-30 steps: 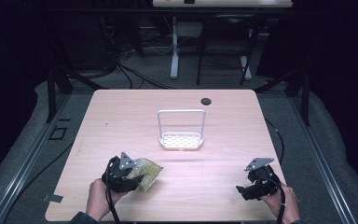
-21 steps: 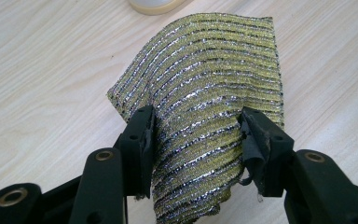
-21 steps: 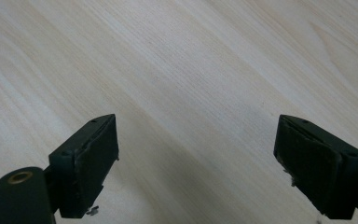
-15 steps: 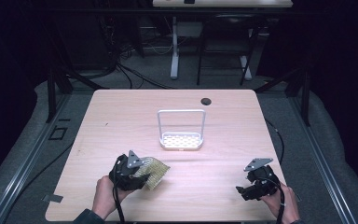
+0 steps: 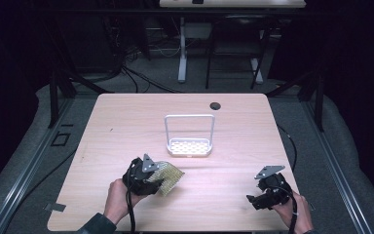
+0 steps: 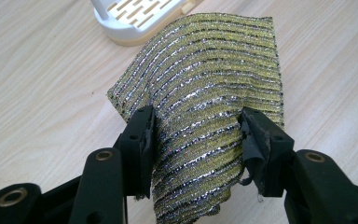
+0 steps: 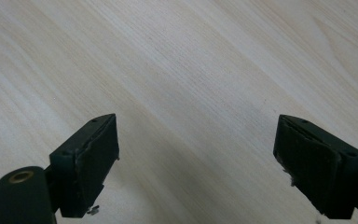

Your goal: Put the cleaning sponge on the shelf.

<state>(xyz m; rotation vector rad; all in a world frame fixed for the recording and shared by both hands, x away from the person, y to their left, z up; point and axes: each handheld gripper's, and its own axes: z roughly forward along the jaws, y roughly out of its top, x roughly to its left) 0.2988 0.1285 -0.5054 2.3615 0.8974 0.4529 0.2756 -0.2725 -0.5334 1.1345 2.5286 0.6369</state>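
A glittery yellow-and-silver scrubbing pad (image 6: 205,112) is pinched between the pads of the left gripper (image 5: 148,176), held just above the table (image 5: 126,122) at its near left, a bit in front of the white slotted rack (image 5: 189,146). The right gripper (image 7: 214,158) is parked over bare wood at the near right, jaws spread wide with nothing gripped.

left gripper (image 6: 196,135): black, brass rivets | right gripper (image 7: 198,163): black, frayed pads
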